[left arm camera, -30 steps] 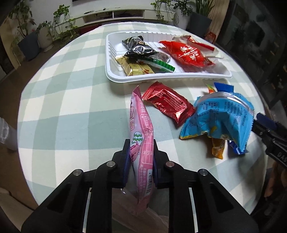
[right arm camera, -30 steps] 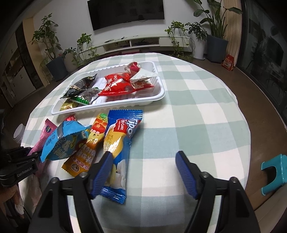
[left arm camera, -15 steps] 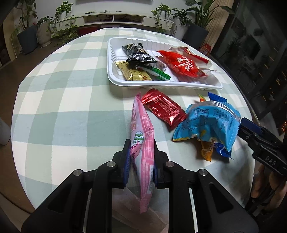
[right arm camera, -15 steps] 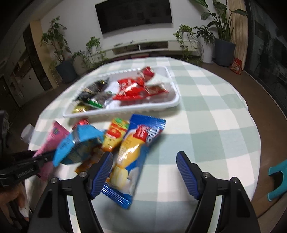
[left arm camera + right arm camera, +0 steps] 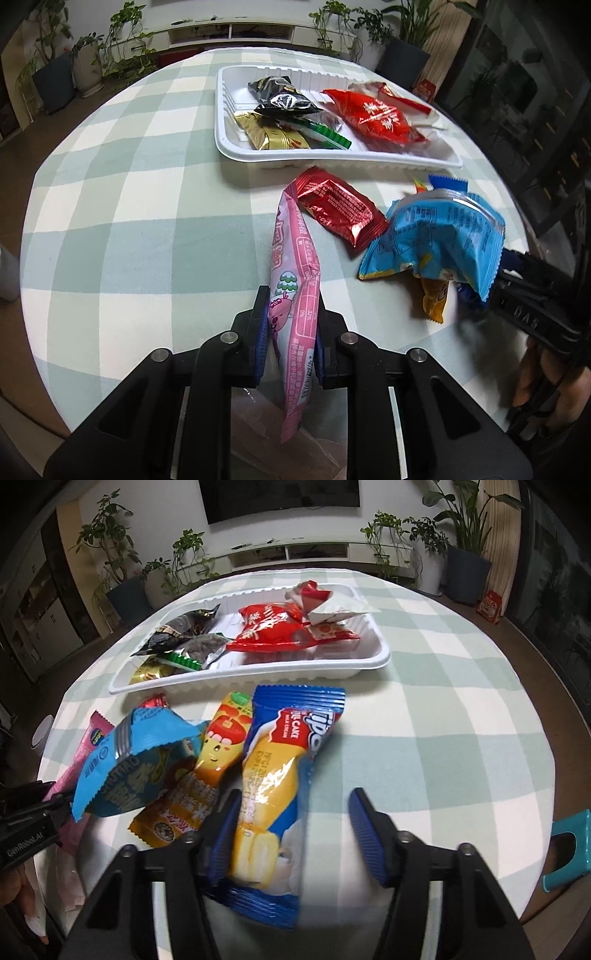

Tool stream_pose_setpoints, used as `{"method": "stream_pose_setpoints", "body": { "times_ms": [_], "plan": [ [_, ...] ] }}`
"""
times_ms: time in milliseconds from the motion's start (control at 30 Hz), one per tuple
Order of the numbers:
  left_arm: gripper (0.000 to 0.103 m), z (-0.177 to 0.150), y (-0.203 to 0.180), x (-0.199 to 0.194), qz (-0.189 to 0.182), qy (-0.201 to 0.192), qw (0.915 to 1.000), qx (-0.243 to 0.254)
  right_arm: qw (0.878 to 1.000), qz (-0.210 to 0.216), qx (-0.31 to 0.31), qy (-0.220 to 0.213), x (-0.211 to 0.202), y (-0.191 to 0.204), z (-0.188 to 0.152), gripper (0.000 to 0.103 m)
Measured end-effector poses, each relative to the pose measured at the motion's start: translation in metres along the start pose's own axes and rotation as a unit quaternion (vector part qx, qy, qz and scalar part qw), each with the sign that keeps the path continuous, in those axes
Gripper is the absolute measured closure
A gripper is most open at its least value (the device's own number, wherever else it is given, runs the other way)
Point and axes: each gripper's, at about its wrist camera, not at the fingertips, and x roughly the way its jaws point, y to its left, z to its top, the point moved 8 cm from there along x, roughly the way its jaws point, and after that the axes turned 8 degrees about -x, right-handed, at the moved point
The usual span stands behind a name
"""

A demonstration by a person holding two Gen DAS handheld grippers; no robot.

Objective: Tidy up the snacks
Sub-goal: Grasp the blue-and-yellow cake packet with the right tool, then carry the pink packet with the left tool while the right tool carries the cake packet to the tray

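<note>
The long blue-and-yellow foil cake packet (image 5: 280, 797) is seen flat on the checked tablecloth (image 5: 424, 746), its long axis running between the closing, not yet gripping jaws of the right gripper (image 5: 295, 834), while the left gripper (image 5: 290, 328) is clamped on the pink sachet (image 5: 293, 280).

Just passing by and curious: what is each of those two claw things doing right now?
Left gripper: shut on the pink snack packet.
Right gripper: jaws open, just been closing around the blue cake packet, not yet gripping it.

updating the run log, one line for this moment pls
left gripper: shut on pink packet | right gripper: open, closing around blue cake packet | white tray: part filled
</note>
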Motion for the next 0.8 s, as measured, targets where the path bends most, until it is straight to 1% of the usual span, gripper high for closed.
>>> {"method": "stream_pose_setpoints", "body": {
  "times_ms": [67, 133, 233, 367, 500, 633, 800],
  "plan": [
    [0.085, -0.001, 0.000, 0.001, 0.003, 0.002, 1.0000, 0.003, 1.000, -0.004, -0.002, 0.001, -0.001, -0.002, 0.000, 0.070],
    [0.085, -0.001, 0.001, 0.001, 0.002, 0.000, 1.0000, 0.002, 1.000, -0.002, -0.003, 0.003, -0.002, -0.003, -0.001, 0.072],
    [0.087, 0.000, 0.001, -0.002, -0.006, -0.006, 1.0000, -0.002, 1.000, 0.007, 0.006, 0.001, -0.004, -0.005, -0.003, 0.074],
    [0.087, 0.005, 0.000, -0.013, -0.020, -0.027, 0.9994, -0.007, 0.999, 0.019, 0.028, -0.003, -0.008, -0.011, -0.006, 0.074],
    [0.087, 0.005, 0.003, -0.015, -0.026, -0.027, 0.9992, -0.014, 0.999, 0.018, 0.040, -0.013, -0.014, -0.017, -0.005, 0.074],
    [0.087, 0.008, 0.004, -0.021, -0.036, -0.036, 0.9984, -0.024, 0.999, 0.015, 0.046, -0.021, -0.018, -0.019, -0.004, 0.074],
    [0.087, 0.010, 0.008, -0.028, -0.047, -0.048, 0.9970, -0.038, 0.997, 0.017, 0.067, -0.033, -0.024, -0.029, -0.001, 0.074]
  ]
}}
